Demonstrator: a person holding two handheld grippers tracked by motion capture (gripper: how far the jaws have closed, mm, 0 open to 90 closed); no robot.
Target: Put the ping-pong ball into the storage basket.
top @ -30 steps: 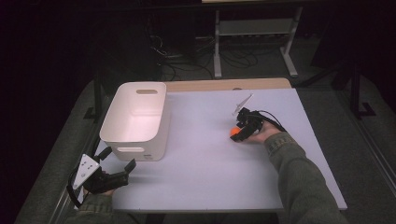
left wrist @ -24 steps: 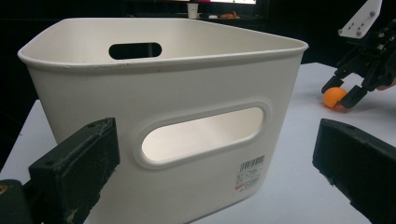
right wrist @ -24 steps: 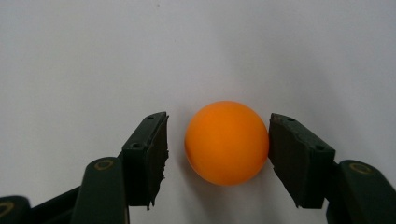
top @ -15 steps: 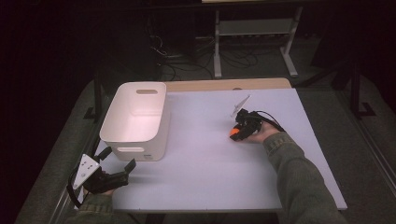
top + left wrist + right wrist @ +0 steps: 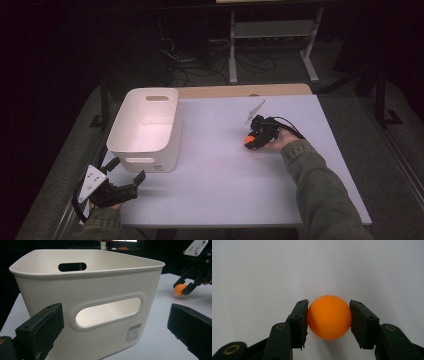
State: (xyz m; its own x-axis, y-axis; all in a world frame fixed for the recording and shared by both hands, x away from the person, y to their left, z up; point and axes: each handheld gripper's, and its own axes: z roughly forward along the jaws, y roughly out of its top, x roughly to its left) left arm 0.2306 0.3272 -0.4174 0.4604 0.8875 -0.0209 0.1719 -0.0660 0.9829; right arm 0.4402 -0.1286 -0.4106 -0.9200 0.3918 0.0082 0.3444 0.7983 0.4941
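Desk (image 5: 220,165) from above: right tool (image 5: 248,140) at three o'clock pinched an orange ball (image 5: 247,140); left tool (image 5: 125,176), spread, sat at seven o'clock beside a white bin (image 5: 145,127). Left tool's camera faced the bin (image 5: 100,290). Right tool's camera showed both jaws touching the ball (image 5: 329,316).

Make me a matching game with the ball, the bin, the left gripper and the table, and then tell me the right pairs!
Things:
1. ball
2. bin
3. left gripper
4. table

States:
A. white, with handle slots in its walls
B. jaws wide apart, holding nothing, near the bin's near end
C. orange, squeezed between the right gripper's jaws
D. pale and flat, with the bin standing on it

Pairs: 1-C, 2-A, 3-B, 4-D
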